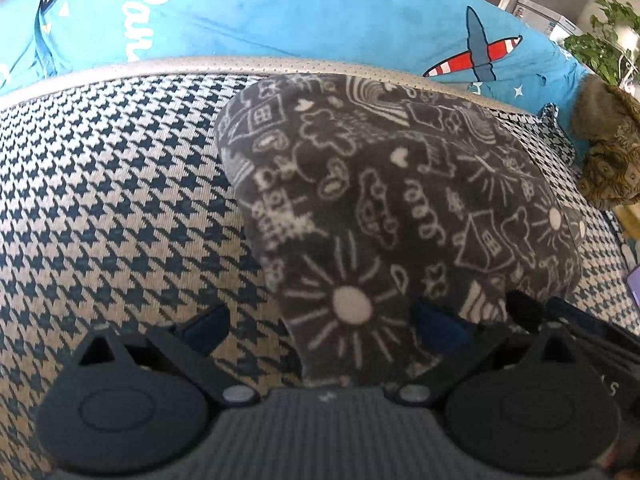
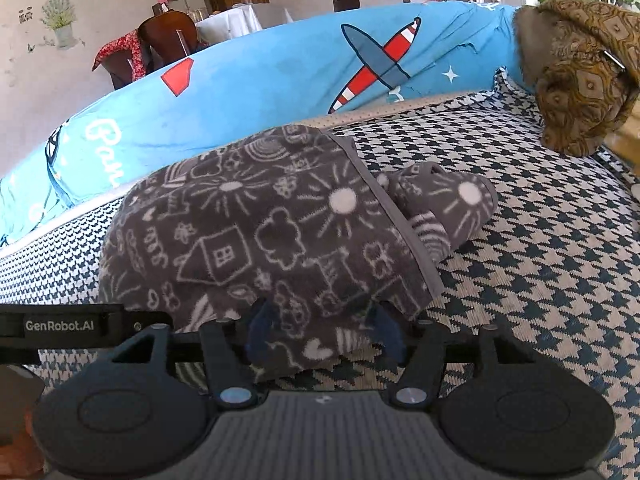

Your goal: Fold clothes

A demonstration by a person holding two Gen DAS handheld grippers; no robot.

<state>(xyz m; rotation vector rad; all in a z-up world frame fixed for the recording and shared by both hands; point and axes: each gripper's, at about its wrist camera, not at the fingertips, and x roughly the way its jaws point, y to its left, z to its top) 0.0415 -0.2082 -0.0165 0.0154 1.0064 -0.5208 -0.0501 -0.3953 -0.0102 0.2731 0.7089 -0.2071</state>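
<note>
Garment: grey fleece garment with white doodle print (image 2: 256, 240) lies in a compact doubled bundle on the houndstooth-covered cushion (image 2: 540, 280).
Left hand-held gripper (image 1: 320, 324): fingers spread, straddling its near edge.
Right hand-held gripper (image 2: 324, 330): fingers apart around the hem; grip unclear.
Progress: partly folded, possibly finished.

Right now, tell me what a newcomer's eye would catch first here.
The grey doodle-print garment lies bunched in the middle of the houndstooth cover. Behind it runs the bright blue airplane cloth. Both the left gripper and the right gripper sit at the garment's near edge.
</note>
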